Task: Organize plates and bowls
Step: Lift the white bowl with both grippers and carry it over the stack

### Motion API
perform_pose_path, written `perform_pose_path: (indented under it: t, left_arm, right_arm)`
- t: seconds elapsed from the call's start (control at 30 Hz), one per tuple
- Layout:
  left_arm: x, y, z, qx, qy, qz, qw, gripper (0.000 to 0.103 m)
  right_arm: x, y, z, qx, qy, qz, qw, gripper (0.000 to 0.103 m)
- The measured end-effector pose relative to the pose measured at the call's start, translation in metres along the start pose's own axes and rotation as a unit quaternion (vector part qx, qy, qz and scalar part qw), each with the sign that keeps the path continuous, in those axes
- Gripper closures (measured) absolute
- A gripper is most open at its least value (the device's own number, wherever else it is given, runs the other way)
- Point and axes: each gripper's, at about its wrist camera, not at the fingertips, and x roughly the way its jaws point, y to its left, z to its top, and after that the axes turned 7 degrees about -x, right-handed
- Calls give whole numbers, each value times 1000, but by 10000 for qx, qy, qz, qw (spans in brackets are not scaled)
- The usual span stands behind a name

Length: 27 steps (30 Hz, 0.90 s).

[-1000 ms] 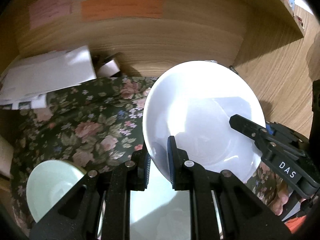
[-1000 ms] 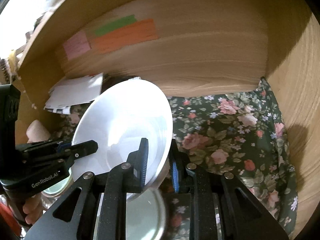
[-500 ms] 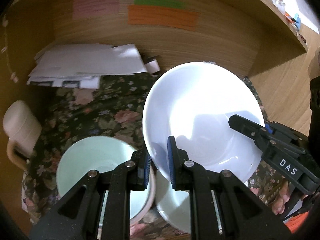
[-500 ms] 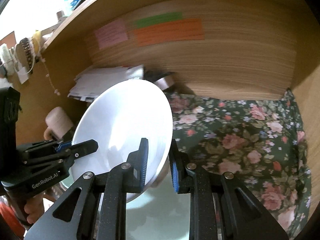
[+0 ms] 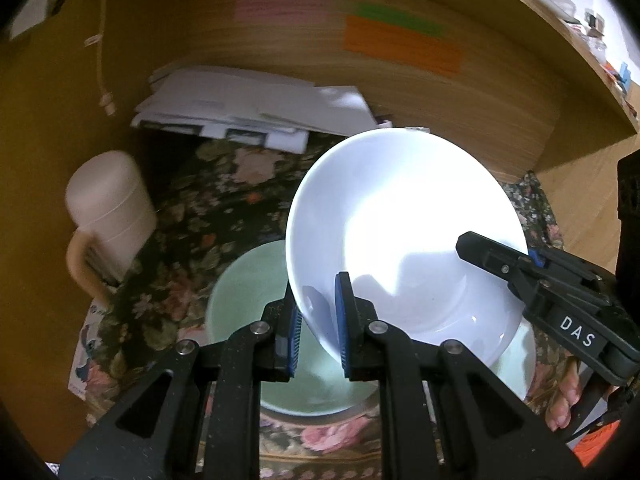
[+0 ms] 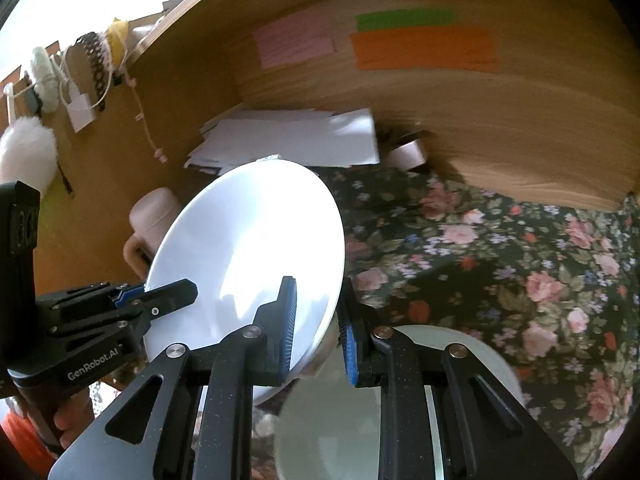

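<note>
A white bowl (image 5: 400,232) hangs tilted above the floral cloth, held at two sides of its rim. My left gripper (image 5: 316,320) is shut on its near-left rim, one pad inside and one outside. My right gripper (image 6: 318,328) is shut on the opposite rim of the same white bowl (image 6: 248,248). Right under it on the cloth sits a pale green bowl (image 5: 248,292), half hidden by the white one. A second pale dish (image 6: 400,400) lies below the right gripper and shows in the left wrist view as a pale dish (image 5: 516,360).
A cream mug (image 5: 108,208) stands at the left by the wooden side wall. A pile of white papers (image 5: 256,112) lies at the back, with a tape roll (image 6: 408,152) beside it. The floral cloth (image 6: 520,260) stretches to the right. Coloured notes are stuck on the back panel.
Both grippers have carried the white bowl to the left over the cloth. The pale green bowl has come in under it, and the cream mug has come into view.
</note>
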Motion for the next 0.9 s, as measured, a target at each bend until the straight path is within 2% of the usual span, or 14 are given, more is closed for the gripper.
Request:
perform_pose_path:
  t: [0.37,0.67,0.9]
  left_arm:
    - [6,40,-12,-233,164,175,9994,88]
    - [23,53,-21,-254,385,249,9986,88]
    - [31,55,-22,-167,403,265,9987,88]
  right_arm:
    - [29,22,-6,-28,241,315,9992,84]
    - [49,27,-13,-2,523,377,9979,84]
    - [57,26,-17,14,690,372,9969,84]
